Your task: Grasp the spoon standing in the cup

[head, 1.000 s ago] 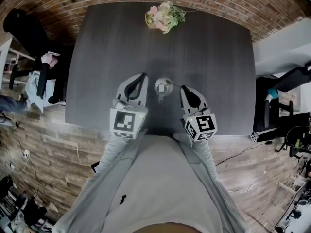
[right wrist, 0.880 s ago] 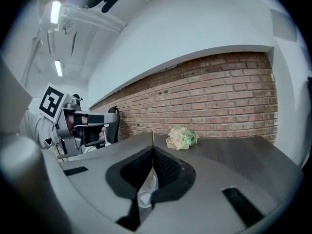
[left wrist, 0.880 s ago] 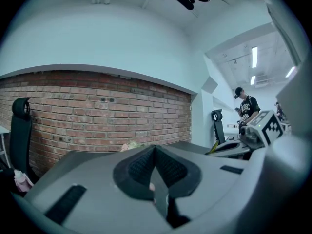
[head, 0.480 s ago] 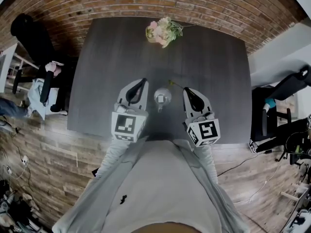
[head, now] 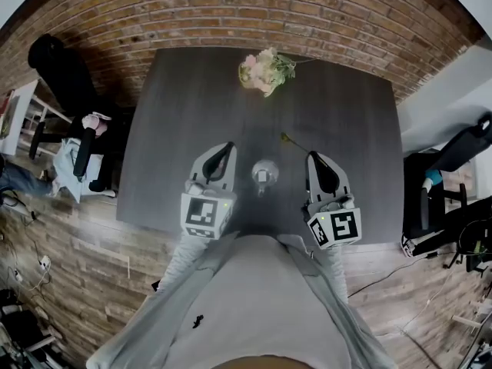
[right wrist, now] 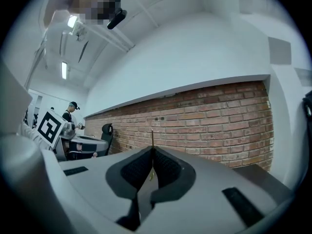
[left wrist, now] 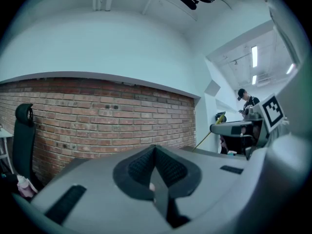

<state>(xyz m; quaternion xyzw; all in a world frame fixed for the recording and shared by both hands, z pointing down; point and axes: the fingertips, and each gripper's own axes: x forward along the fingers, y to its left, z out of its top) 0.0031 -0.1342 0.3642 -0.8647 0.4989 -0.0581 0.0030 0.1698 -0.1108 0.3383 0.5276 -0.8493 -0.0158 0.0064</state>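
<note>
A small clear glass cup [head: 264, 173] stands on the dark table [head: 184, 91] between my two grippers. The spoon [head: 293, 143], a thin stick with a small yellowish end, is out of the cup and points up-left from my right gripper [head: 314, 157], which is shut on its other end. In the right gripper view the thin spoon [right wrist: 152, 138] rises from between the closed jaws of the right gripper [right wrist: 152, 154]. My left gripper [head: 226, 147] hovers just left of the cup. Its jaws meet in the left gripper view [left wrist: 155, 151], with nothing clearly held.
A bunch of pink flowers [head: 264, 69] lies near the table's far edge by a brick wall [head: 254, 6]. Dark office chairs [head: 61, 75] stand to the left and another chair [head: 453, 148] to the right. A person [left wrist: 247, 101] is at a desk in the distance.
The spoon leaned in the cup a second ago. My right gripper has lifted it out and carried it to the right. The left gripper has stayed beside the cup.
</note>
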